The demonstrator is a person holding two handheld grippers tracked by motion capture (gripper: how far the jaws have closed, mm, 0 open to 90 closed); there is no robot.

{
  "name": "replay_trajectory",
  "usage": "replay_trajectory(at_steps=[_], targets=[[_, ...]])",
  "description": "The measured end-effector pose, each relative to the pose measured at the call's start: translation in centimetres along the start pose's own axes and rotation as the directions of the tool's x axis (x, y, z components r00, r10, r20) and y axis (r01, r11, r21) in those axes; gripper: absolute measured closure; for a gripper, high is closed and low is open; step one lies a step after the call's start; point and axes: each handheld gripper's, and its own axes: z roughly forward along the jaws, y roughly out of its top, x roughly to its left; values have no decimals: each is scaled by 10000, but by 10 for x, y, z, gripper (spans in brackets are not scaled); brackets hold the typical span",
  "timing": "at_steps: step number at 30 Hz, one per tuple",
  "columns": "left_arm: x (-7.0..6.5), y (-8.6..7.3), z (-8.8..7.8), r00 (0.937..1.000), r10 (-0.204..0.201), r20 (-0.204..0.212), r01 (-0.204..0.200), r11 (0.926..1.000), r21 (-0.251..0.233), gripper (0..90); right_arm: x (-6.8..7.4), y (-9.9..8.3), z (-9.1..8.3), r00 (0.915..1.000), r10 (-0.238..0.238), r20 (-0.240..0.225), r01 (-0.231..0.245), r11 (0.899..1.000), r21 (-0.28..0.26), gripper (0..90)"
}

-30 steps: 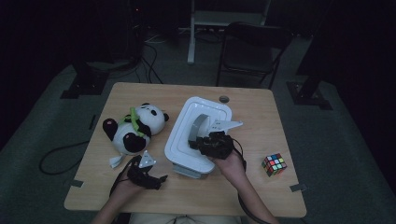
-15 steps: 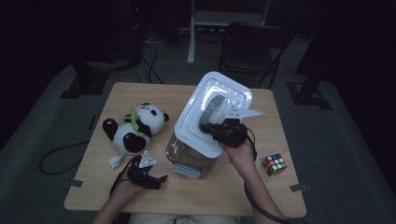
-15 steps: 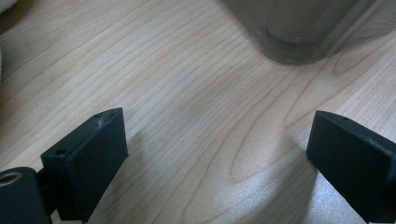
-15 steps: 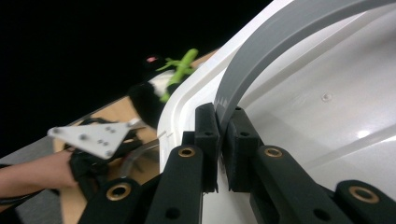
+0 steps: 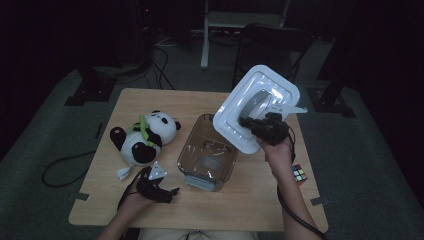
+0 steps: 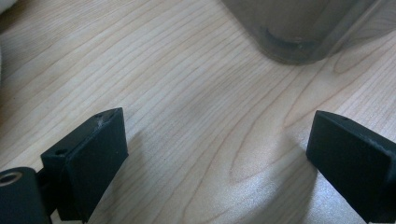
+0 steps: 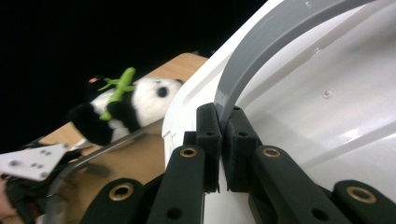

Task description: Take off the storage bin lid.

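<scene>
My right gripper (image 5: 247, 122) is shut on the grey arched handle (image 7: 261, 56) of a white lid (image 5: 255, 107), which hangs tilted in the air above the right side of a clear plastic box (image 5: 202, 181). In the right gripper view the jaws (image 7: 223, 114) pinch the handle's end against the lid (image 7: 327, 121). The box stands uncovered in the middle of the table. My left gripper (image 5: 170, 192) rests low at the table's front left, open, with bare wood between its jaws (image 6: 217, 154). A corner of the box (image 6: 299, 28) lies just ahead of it.
A panda plush (image 5: 142, 137) with a green sprig lies left of the box and also appears in the right gripper view (image 7: 126, 107). A colour cube (image 5: 299, 173) sits near the table's right edge. A chair (image 5: 280, 40) stands behind the table.
The right gripper has lifted the white lid off the box, up and to the right, and tipped it on edge. The box now stands uncovered. The left gripper has stayed put.
</scene>
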Motion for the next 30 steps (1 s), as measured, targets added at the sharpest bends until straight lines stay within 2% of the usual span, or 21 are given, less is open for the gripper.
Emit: replay_trajectory(at_steps=[2,3,4,7,8,9,10,11,15,19,20,21,25,30], targets=[[0,0,0,10000,-1,1,1,10000,4,59,-9,0,-5,9997,154,199,-152,9998,-87,863],[0,0,0,10000,-1,1,1,10000,4,59,-9,0,-5,9997,154,199,-152,9998,-87,863],[0,0,0,10000,3,3,-3,10000,4,59,-17,1,-10,9986,279,443,-273,9995,-131,864],[0,0,0,10000,3,-1,-3,10000,0,59,-31,0,-16,9955,528,788,-515,9985,-185,864],[0,0,0,10000,3,-1,-3,10000,0,58,-31,0,-16,9955,528,788,-515,9985,-185,864],[0,0,0,10000,18,-1,-18,10000,14,59,-40,-2,-19,9925,736,976,-717,9972,-226,864],[0,0,0,10000,18,-1,-18,10000,14,59,-40,-2,-19,9925,736,976,-717,9972,-226,864],[0,0,0,10000,4,-4,-4,10000,2,58,-48,-4,-22,9891,901,1162,-879,9958,-237,864],[0,0,0,10000,33,6,-33,10000,22,59,-65,-11,-25,9788,1296,1583,-1270,9915,-264,864],[0,0,0,10000,19,2,-19,10000,21,59,-79,-19,-22,9684,1560,1948,-1553,9877,-190,864],[0,0,0,10000,-5,6,5,10000,-2,59,-79,-19,-22,9684,1560,1948,-1553,9877,-190,864],[0,0,0,10000,14,-3,-14,10000,1,59,-86,-23,-19,9624,1786,2048,-1779,9838,-218,864],[0,0,0,10000,-5,7,5,10000,0,59,-96,-32,-10,9509,2085,2287,-2101,9775,-179,864],[0,0,0,10000,-4,7,4,10000,3,59,-101,-41,3,9447,2295,2343,-2356,9719,-20,864]])
